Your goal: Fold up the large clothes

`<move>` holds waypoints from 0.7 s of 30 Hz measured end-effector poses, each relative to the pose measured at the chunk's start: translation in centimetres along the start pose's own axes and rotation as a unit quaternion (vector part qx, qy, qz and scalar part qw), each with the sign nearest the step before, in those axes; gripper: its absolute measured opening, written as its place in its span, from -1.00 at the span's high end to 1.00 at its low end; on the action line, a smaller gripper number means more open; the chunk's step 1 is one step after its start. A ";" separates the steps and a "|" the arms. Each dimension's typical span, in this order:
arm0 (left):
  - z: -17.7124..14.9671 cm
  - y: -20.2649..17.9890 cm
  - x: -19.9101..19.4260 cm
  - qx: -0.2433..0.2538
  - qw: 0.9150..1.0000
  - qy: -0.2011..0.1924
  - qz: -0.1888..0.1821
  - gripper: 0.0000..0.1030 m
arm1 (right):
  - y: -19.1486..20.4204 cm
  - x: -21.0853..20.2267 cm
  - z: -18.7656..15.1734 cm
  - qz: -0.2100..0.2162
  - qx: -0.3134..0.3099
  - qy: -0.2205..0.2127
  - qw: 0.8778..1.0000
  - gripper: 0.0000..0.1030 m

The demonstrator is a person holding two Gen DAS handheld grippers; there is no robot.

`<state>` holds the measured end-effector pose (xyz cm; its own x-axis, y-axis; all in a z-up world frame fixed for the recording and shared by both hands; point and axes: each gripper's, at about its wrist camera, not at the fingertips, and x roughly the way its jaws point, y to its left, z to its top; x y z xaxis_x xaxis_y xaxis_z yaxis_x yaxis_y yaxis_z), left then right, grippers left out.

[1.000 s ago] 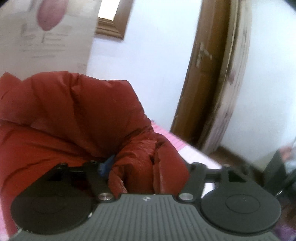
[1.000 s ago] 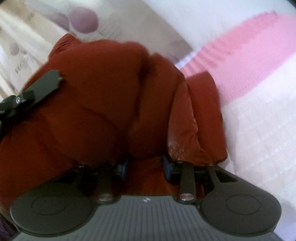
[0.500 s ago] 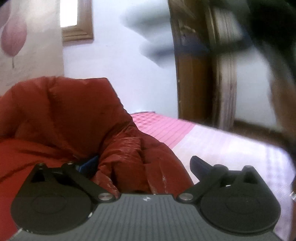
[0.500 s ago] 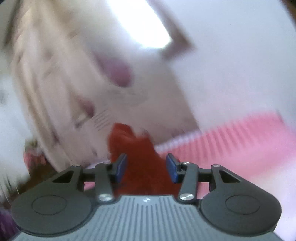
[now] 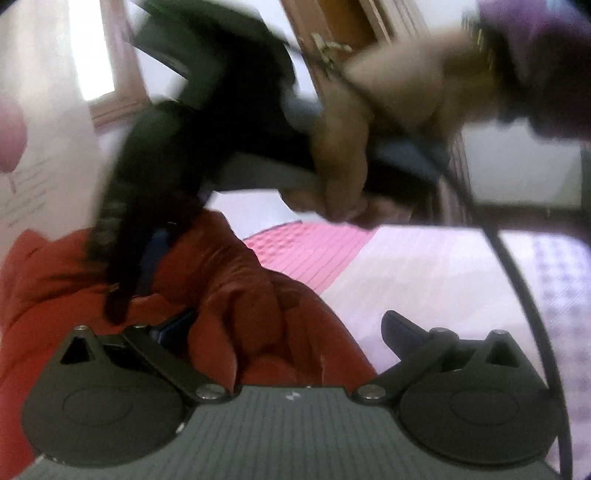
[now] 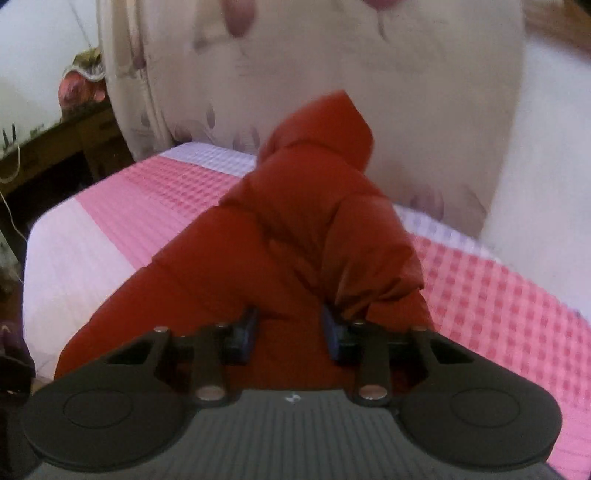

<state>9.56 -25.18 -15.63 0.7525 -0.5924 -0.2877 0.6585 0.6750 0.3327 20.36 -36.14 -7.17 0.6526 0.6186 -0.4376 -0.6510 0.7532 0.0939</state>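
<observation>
left wrist view shows the left gripper (image 5: pixel 284 328) spread wide, its jaws opening to their widest; a bunched fold of the red puffer jacket (image 5: pixel 236 295) lies between the two fingers, though the right finger stands clear of the cloth over the bedspread (image 5: pixel 424 273), so nothing is pinched. the left finger (image 5: pixel 170 328) is mostly sunk behind the padding, only a blue edge showing. above the jacket, blurred by motion, the right gripper (image 5: pixel 122 295) points down at the garment, carried by the person's hand (image 5: pixel 343 147) with a purple sleeve (image 5: pixel 535 48) behind it. a black cable (image 5: pixel 524 295) runs down the right side of the frame. a wooden door frame (image 5: pixel 332 22) and a pale wall sit behind.

from the right wrist view, the right gripper (image 6: pixel 290 332) has its jaws closing on a thick ridge of the jacket (image 6: pixel 306 229); the blue pads (image 6: pixel 330 332) appear to press into the padding on both sides, though the soft bulk makes the contact a little hard to judge. the jacket rises from the gripper in a peaked heap, its far tip in front of a floral curtain (image 6: pixel 314 74). it rests on the bed, whose cover is pink-and-white checked (image 6: pixel 498 306) to the right and pink then plain white to the left. a dark wooden table (image 6: pixel 55 147) stands at the left edge beyond the bed.
</observation>
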 end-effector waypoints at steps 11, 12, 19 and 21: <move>0.1 2.2 -7.1 -0.135 0.983 -0.120 -0.015 -0.17 | -5.6 -2.4 -4.7 0.097 0.158 -0.081 0.979 0.32; 0.3 1.9 -6.2 -0.120 0.986 -0.111 -0.032 -0.18 | -5.6 -2.5 -4.8 0.099 0.159 -0.086 0.979 0.32; -1.1 0.0 -1.8 -0.055 0.994 -0.061 -0.074 -0.10 | -6.0 -3.3 -5.6 0.062 0.126 -0.076 0.987 0.32; -1.2 -0.5 -0.8 -0.028 0.996 -0.044 -0.075 -0.21 | -5.8 -3.0 -6.0 0.038 0.108 -0.064 0.991 0.32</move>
<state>8.68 -24.49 -16.64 0.6438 -0.7230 -0.2506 0.7648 0.5974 0.2414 19.87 -43.70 -11.74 0.6581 0.6881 -0.3057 -0.6111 0.7253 0.3171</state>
